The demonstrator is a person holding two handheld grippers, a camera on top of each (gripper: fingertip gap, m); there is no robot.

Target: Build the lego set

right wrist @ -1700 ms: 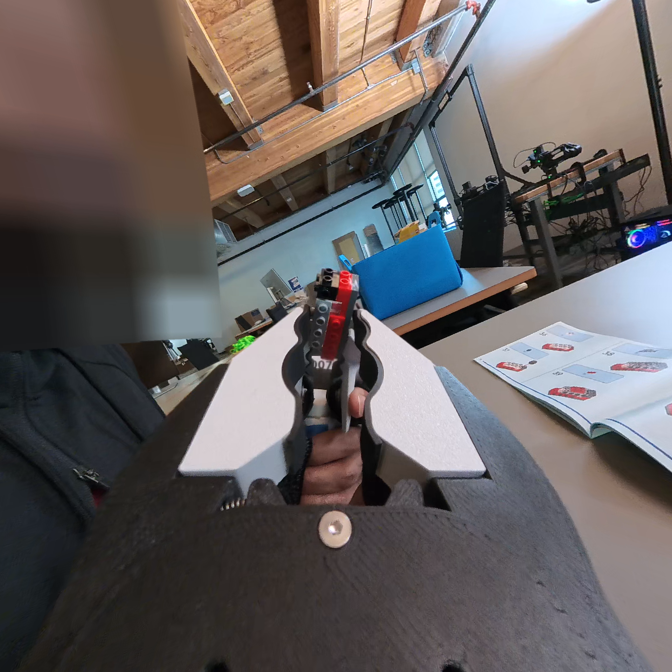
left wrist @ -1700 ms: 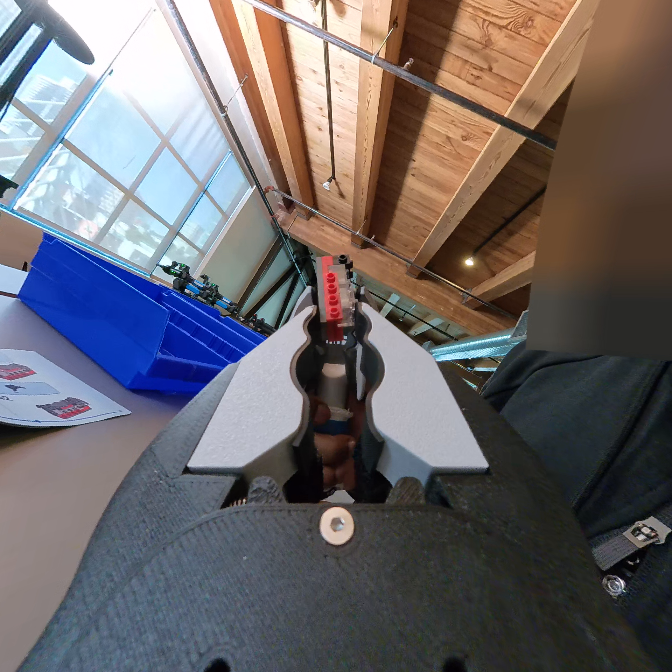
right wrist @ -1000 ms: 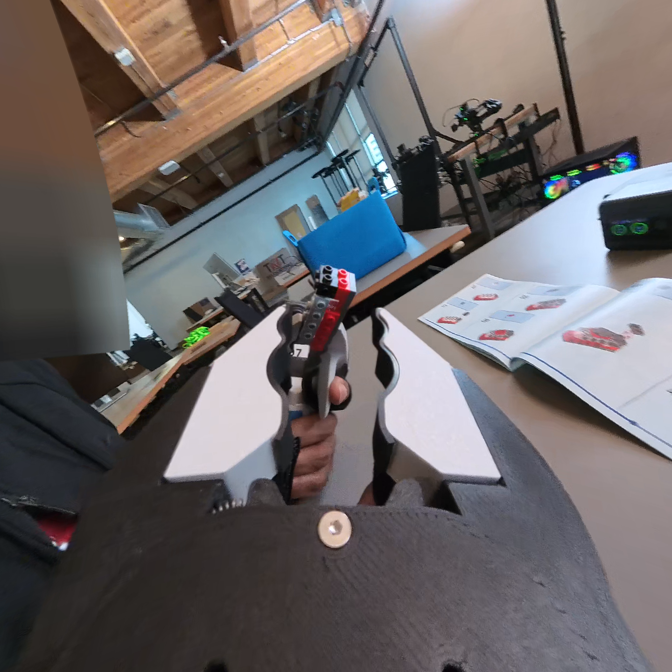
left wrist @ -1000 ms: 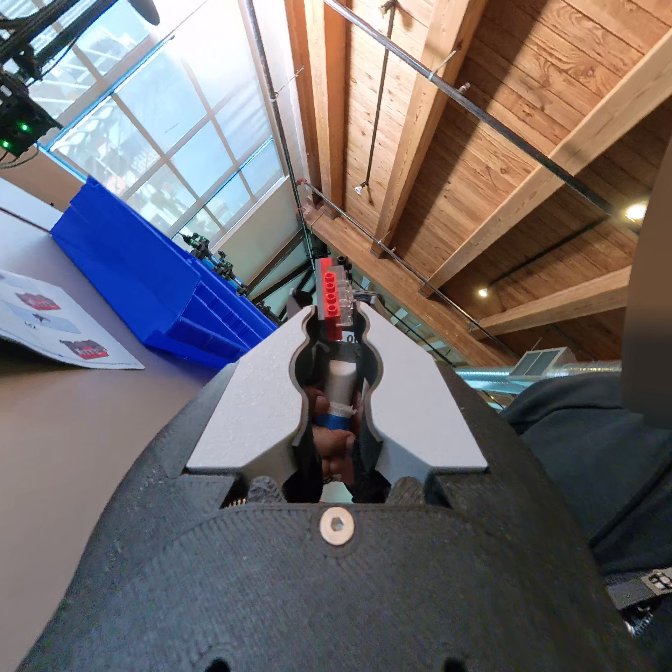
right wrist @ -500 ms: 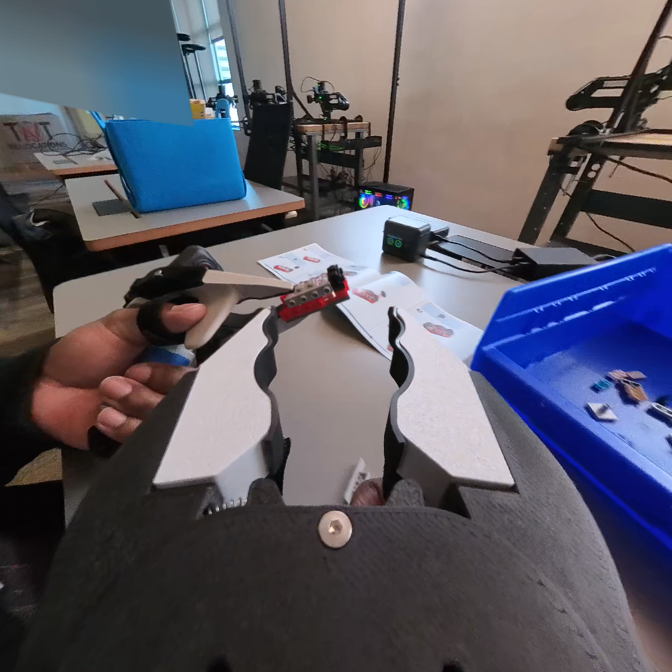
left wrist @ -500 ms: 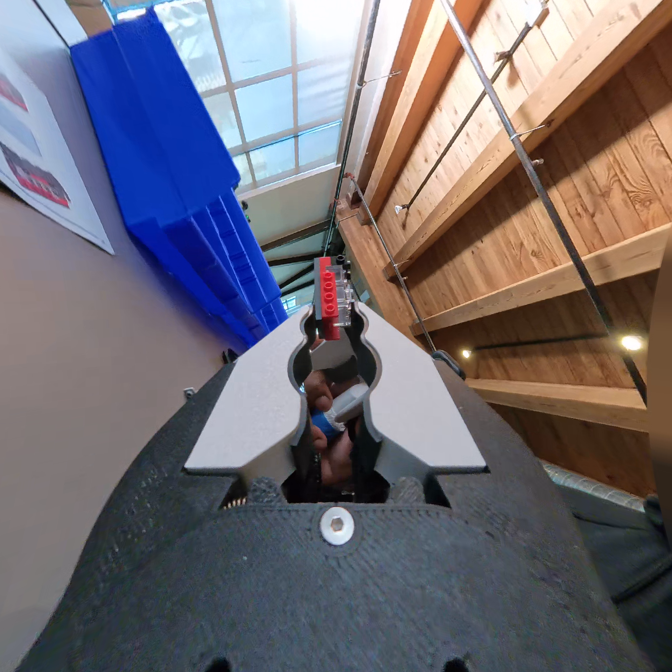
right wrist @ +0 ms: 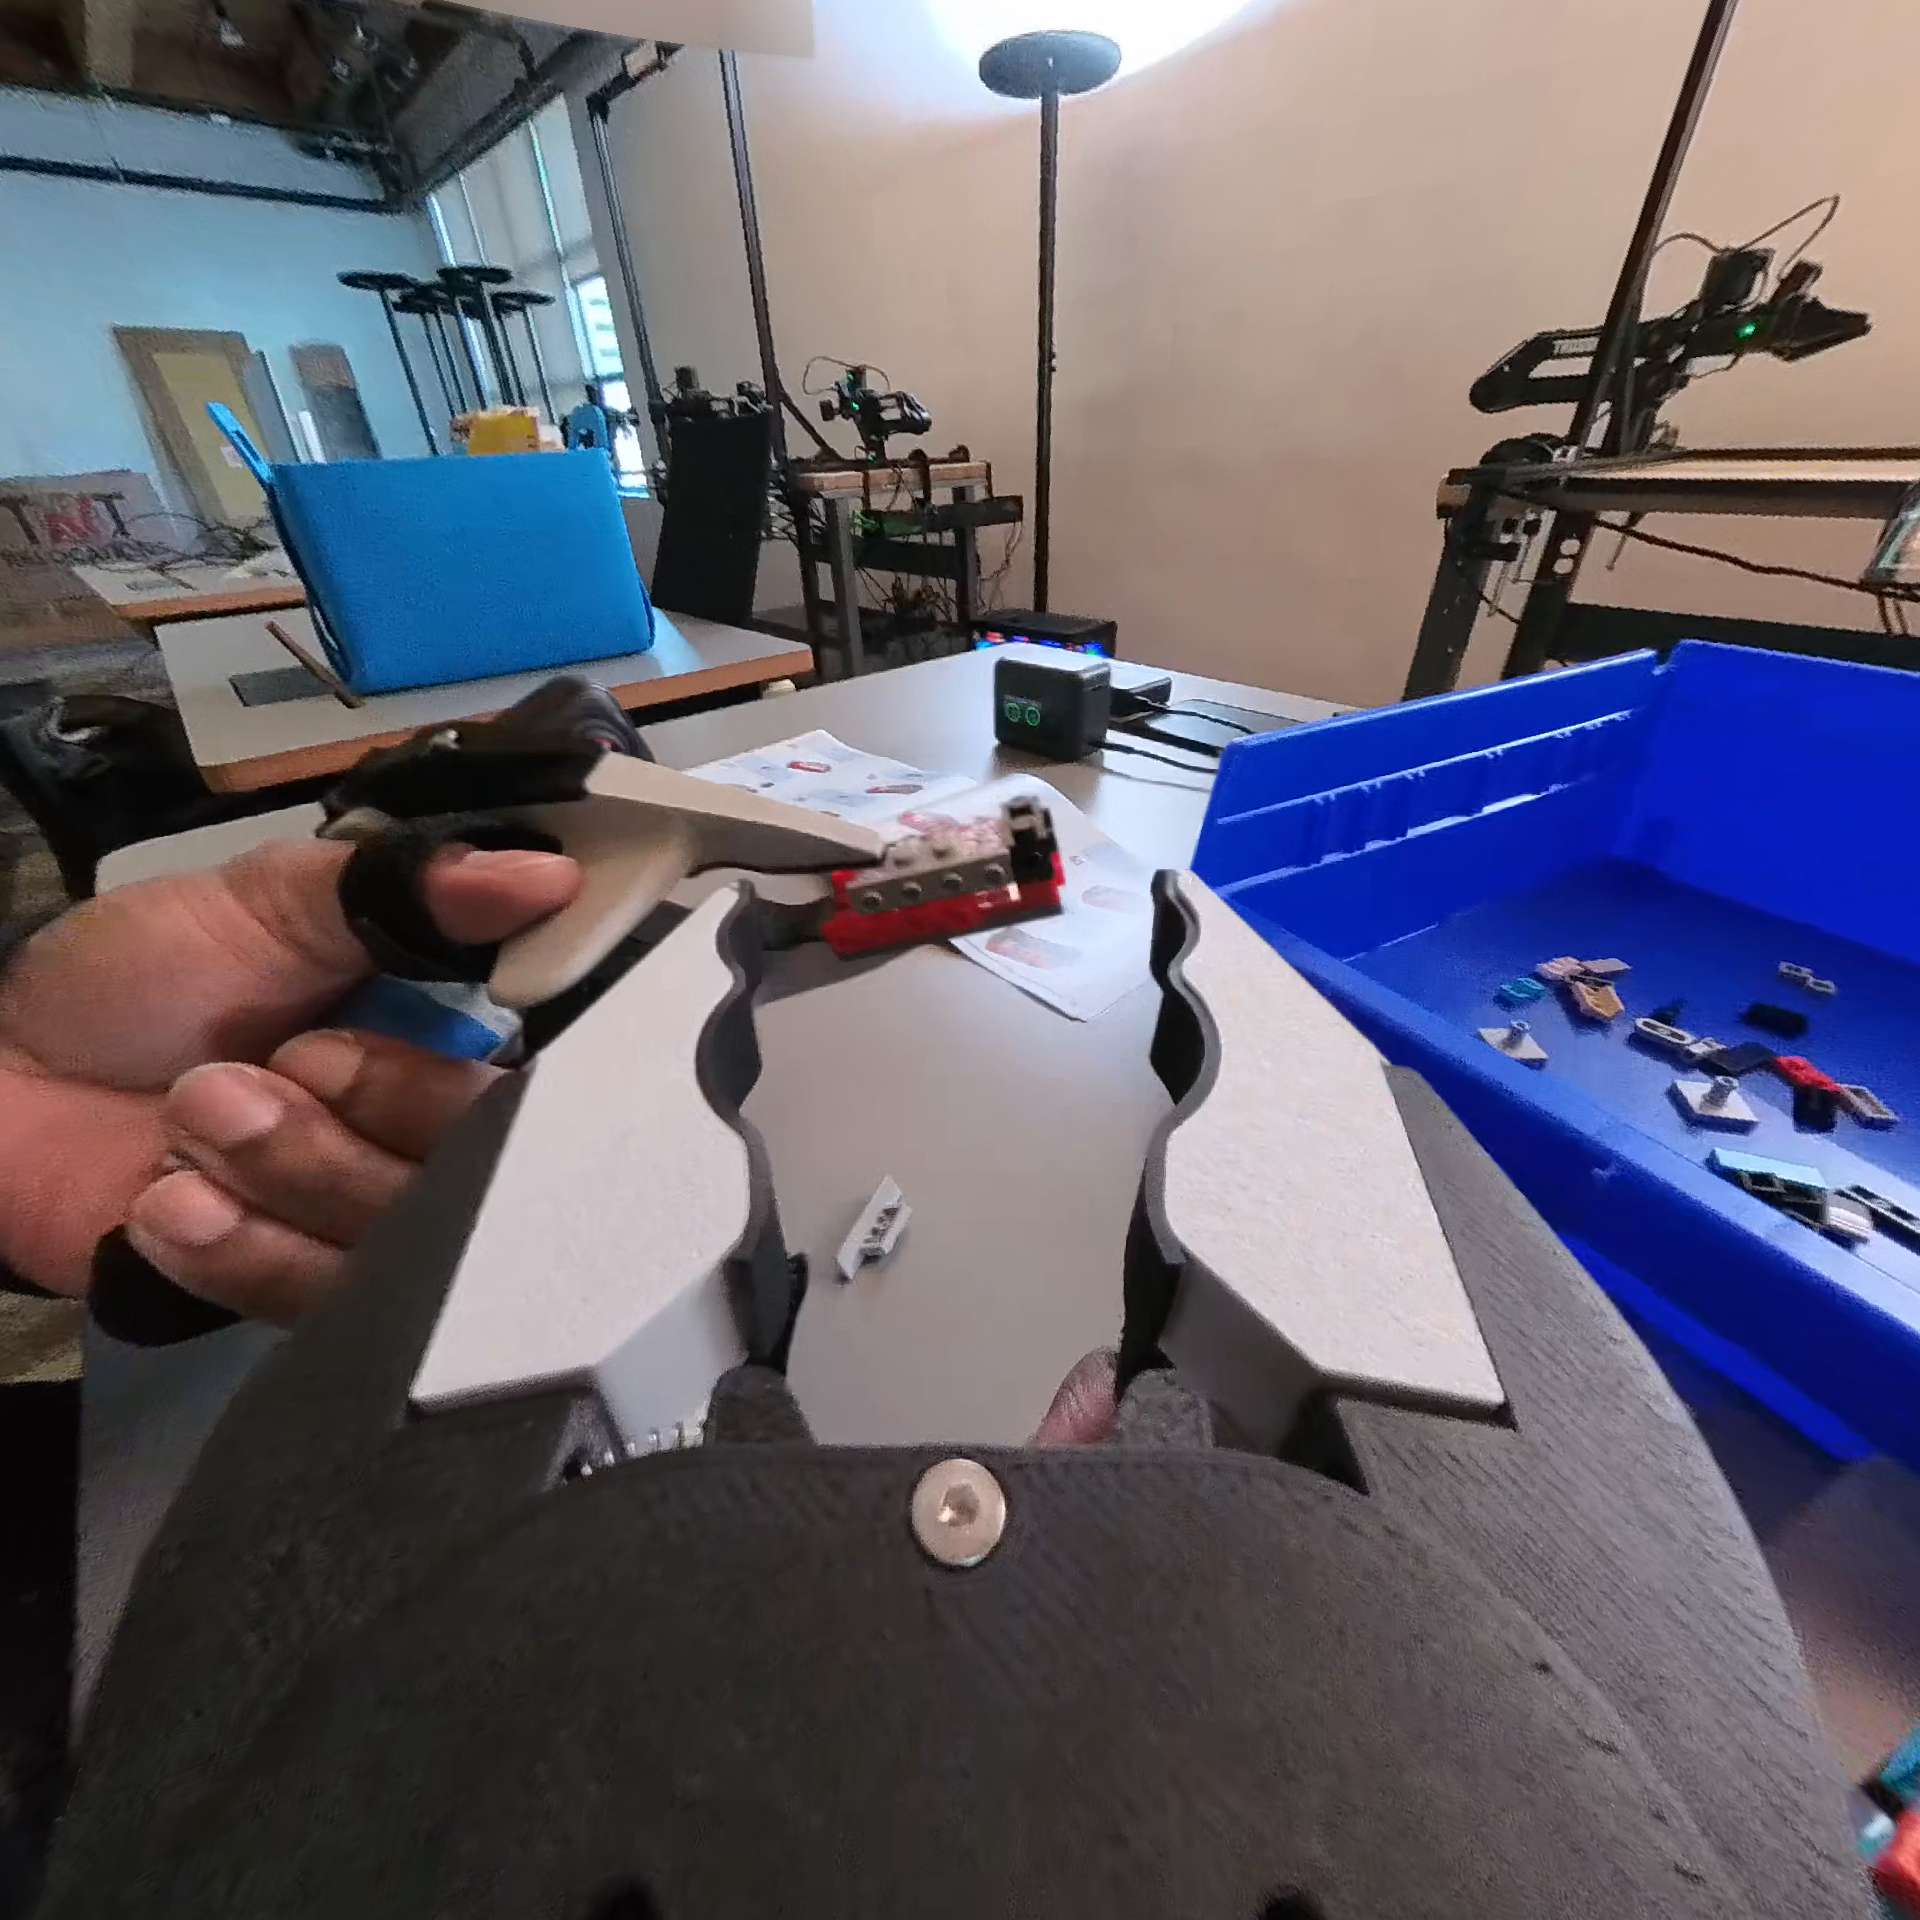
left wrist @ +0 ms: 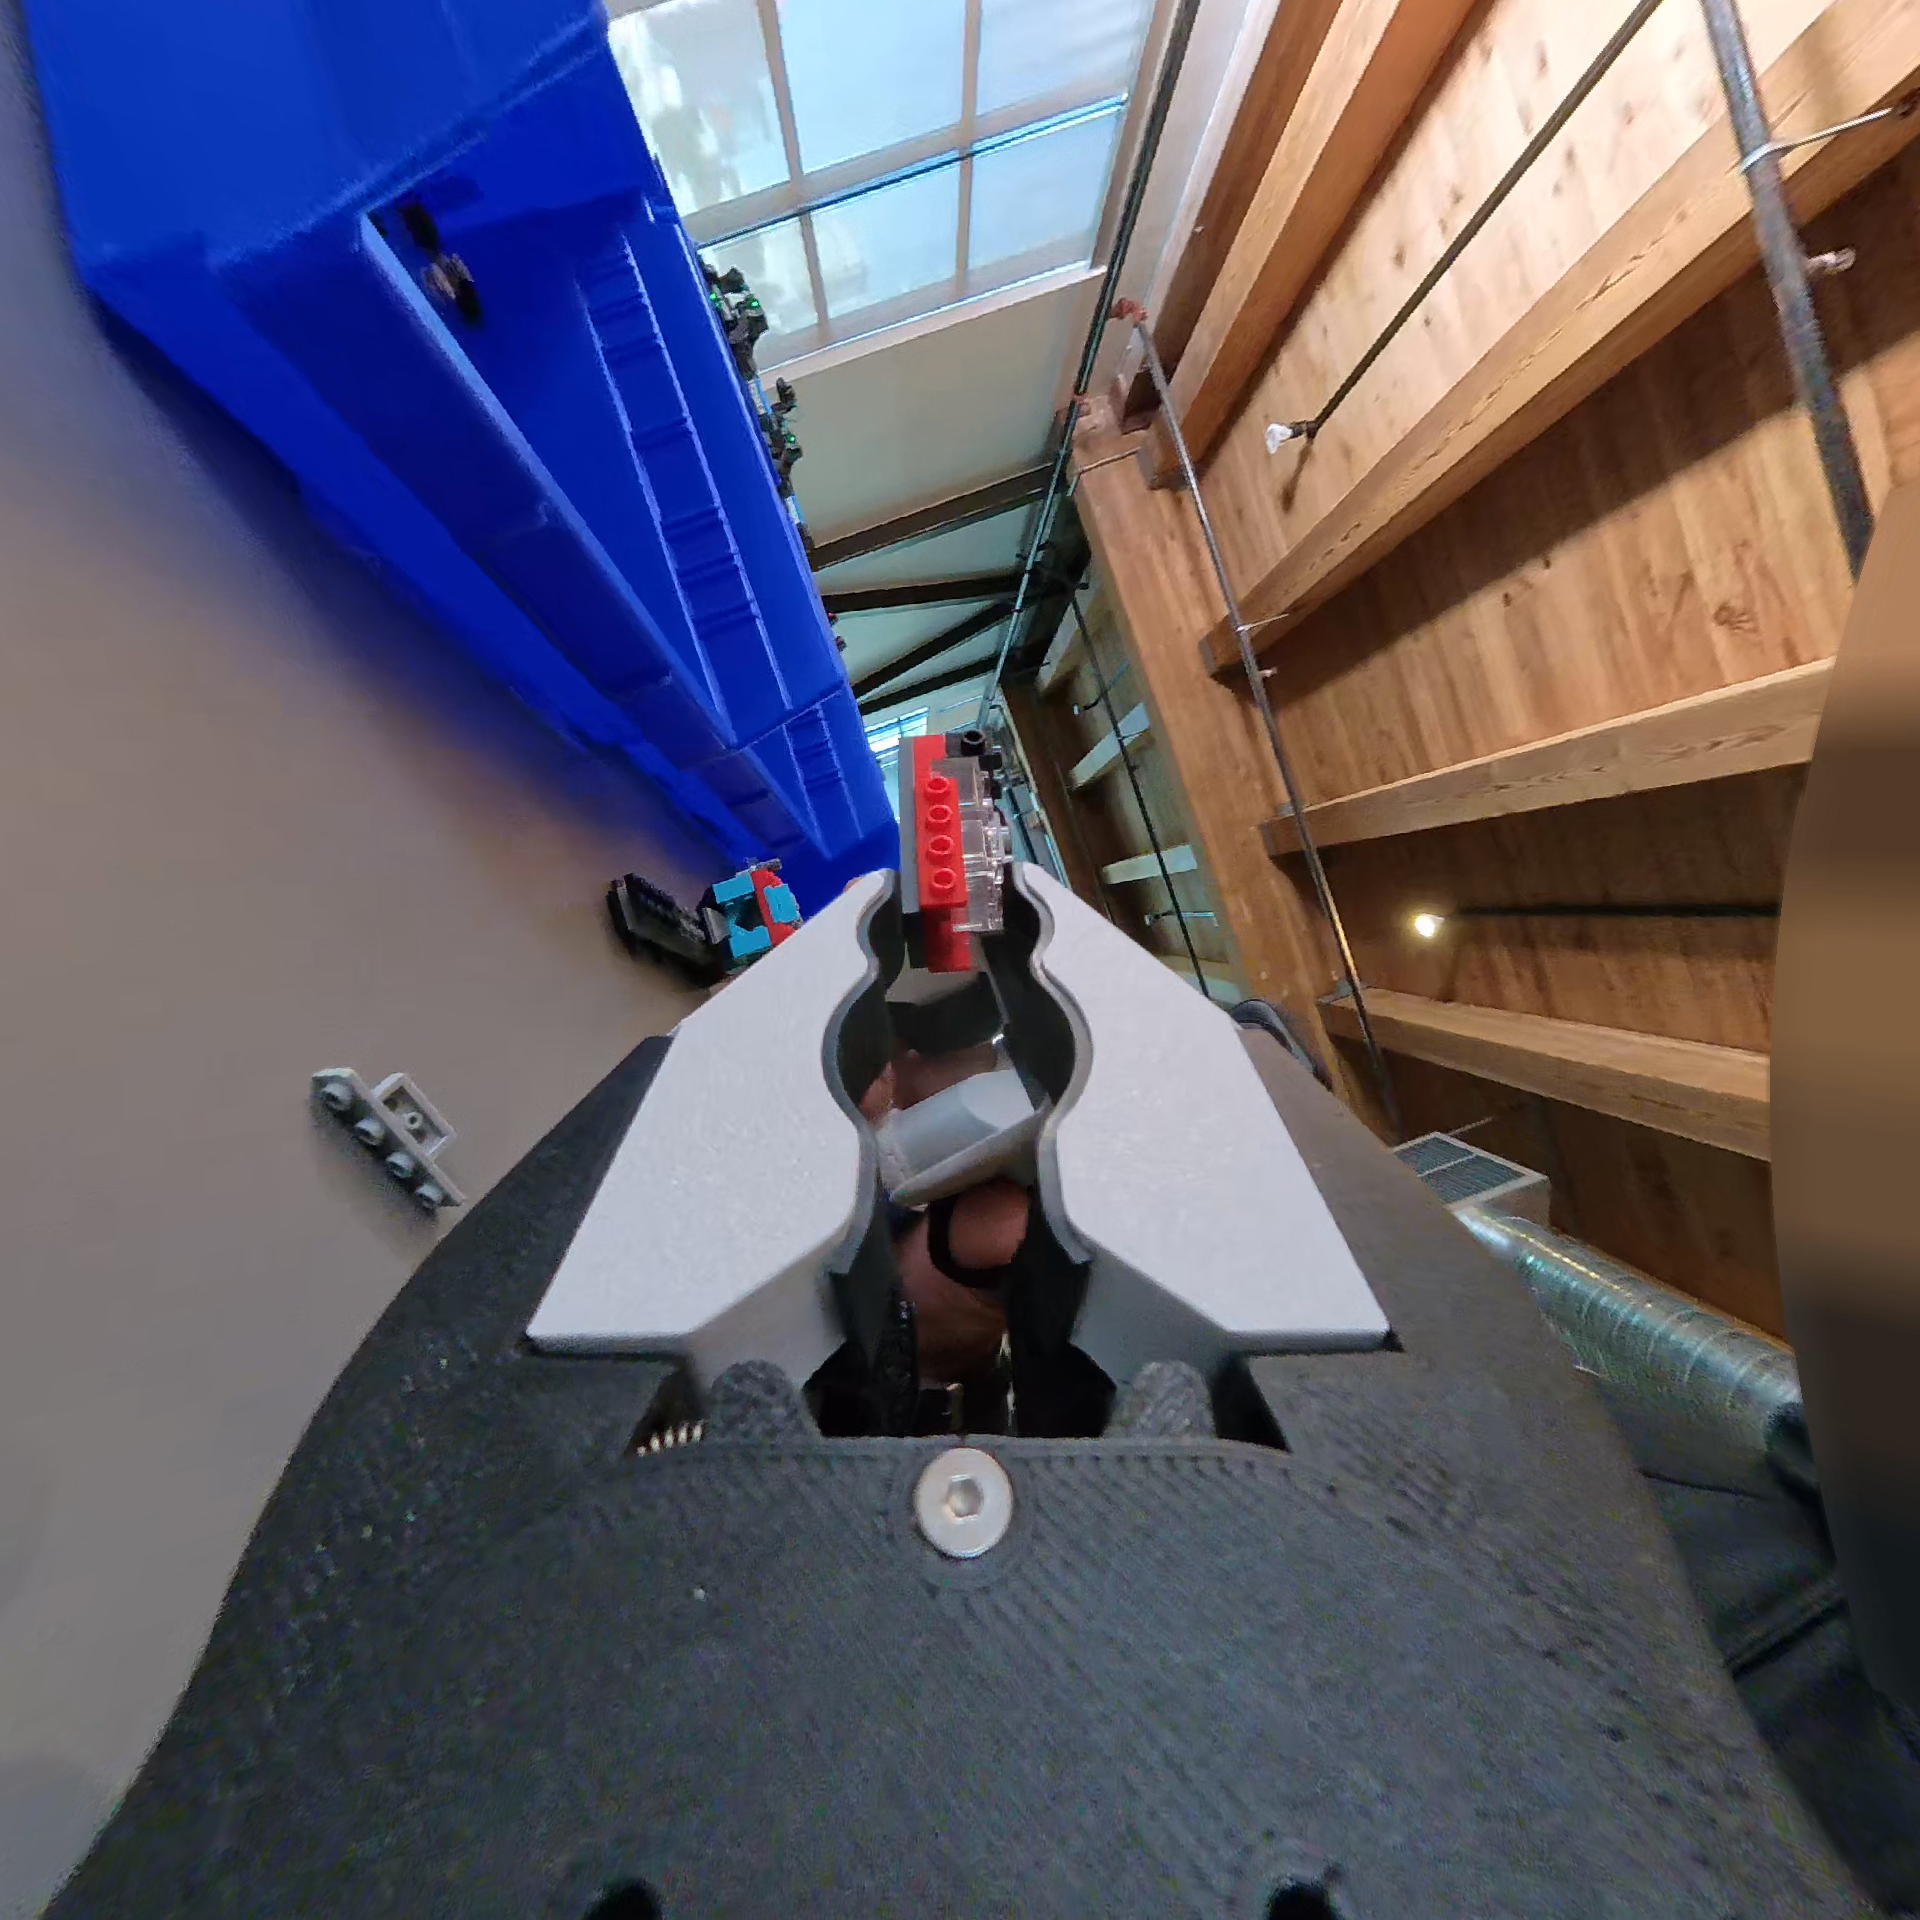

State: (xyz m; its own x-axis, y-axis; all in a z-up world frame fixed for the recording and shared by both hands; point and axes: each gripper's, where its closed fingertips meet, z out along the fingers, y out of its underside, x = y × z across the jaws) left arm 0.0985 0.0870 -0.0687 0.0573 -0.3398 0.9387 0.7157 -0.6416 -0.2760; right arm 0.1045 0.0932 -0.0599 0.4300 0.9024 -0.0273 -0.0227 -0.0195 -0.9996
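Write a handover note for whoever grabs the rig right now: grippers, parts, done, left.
Left gripper: shut on the red-and-grey lego assembly, held above the table.
Right gripper: open, empty, fingers apart over the table.
Parts: small grey plate loose on the table below the right gripper; loose pieces in the blue bin to the right; instruction booklet open behind the assembly; a black, teal and red sub-build by the bin.
Done: partial assembly only.
Left: probably pick the next piece, maybe the grey plate, and attach it.
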